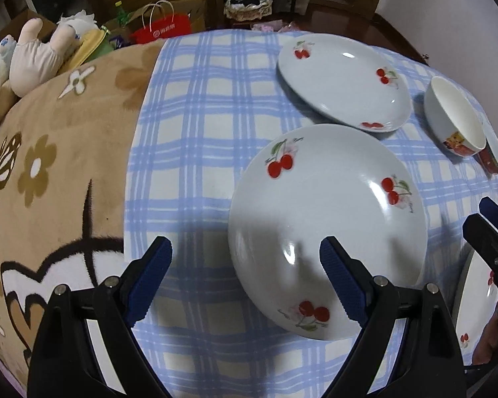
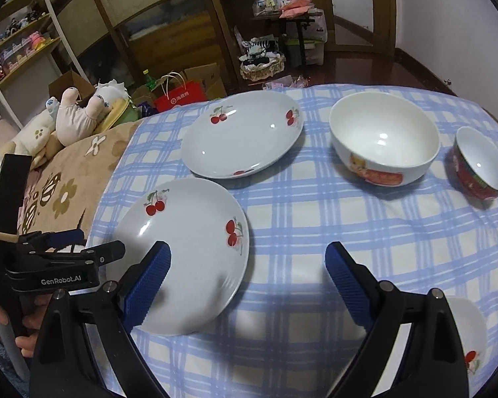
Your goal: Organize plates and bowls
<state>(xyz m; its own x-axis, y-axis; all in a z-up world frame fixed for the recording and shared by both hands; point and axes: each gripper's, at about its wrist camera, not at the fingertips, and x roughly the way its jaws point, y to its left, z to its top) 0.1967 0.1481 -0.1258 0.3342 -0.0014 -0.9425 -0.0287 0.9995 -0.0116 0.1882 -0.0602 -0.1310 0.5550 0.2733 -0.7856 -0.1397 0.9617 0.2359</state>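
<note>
Two white plates with cherry prints lie on the blue checked cloth: a near plate (image 1: 332, 205) (image 2: 189, 232) and a far plate (image 1: 343, 81) (image 2: 242, 132). A third cherry plate (image 1: 478, 298) (image 2: 468, 331) shows partly at the lower right. To the right stand a white bowl with a cartoon print (image 1: 455, 119) (image 2: 383, 139) and a small red bowl (image 1: 493, 159) (image 2: 479, 162). My left gripper (image 1: 245, 248) (image 2: 93, 243) is open just above the near plate's left rim, which lies between its jaws untouched. My right gripper (image 2: 249, 252) (image 1: 491, 224) is open, its left finger over that plate's near edge.
The blue checked cloth (image 1: 199, 132) covers the right part of a brown flowered blanket (image 1: 49, 165). Plush toys (image 1: 33, 56) lie at the far left edge. Beyond the cloth are a red paper bag (image 2: 179, 96), cardboard boxes, a basket and wooden shelves.
</note>
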